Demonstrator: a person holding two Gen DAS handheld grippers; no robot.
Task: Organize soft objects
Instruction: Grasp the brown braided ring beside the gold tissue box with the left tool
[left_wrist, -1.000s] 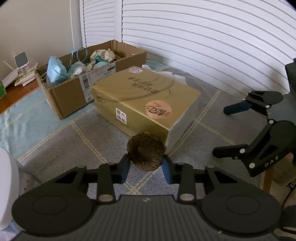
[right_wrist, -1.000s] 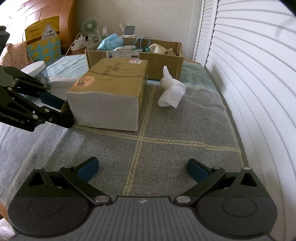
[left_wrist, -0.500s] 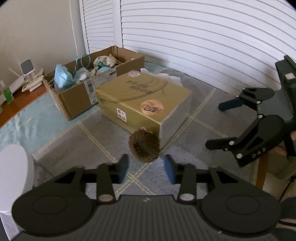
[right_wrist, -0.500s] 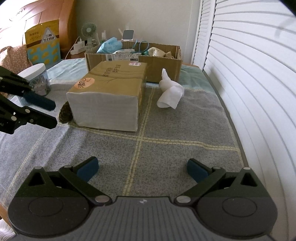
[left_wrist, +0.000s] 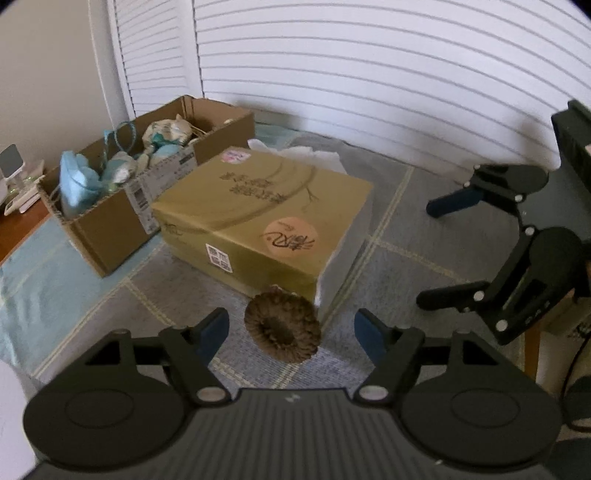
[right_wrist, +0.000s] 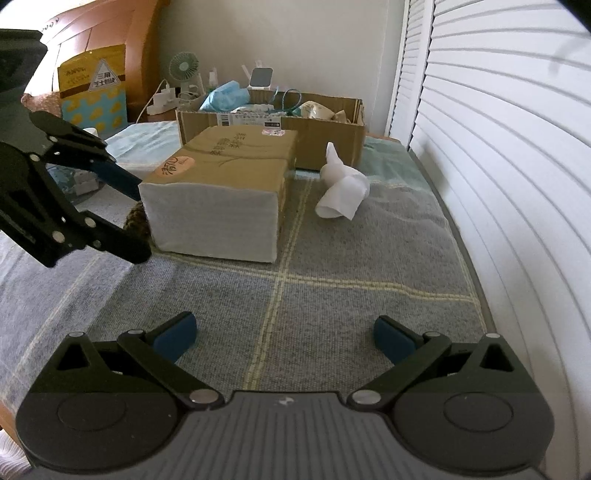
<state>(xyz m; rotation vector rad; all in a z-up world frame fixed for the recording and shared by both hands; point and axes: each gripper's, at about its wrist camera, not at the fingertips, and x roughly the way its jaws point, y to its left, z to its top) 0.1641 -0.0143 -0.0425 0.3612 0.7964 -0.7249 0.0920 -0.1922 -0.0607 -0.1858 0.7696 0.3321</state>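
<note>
Right gripper (right_wrist: 284, 334) spread wide over grey blanket (right_wrist: 369, 258), tissue pack (right_wrist: 221, 195) ahead, white cloth (right_wrist: 343, 194) beside it, possibly rolled.

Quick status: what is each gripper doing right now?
Left gripper: open, empty; brown scrunchie lies between its fingers.
Right gripper: open, empty, above the blanket.

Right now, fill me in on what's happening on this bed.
A person holds a gripper in each hand. The left gripper is open, its fingers either side of a brown fuzzy scrunchie lying on the grey blanket against the tissue pack; it grips nothing. The right gripper hovers open and empty. A crumpled white cloth lies beside the pack, and the cardboard box behind already holds soft items.
</note>
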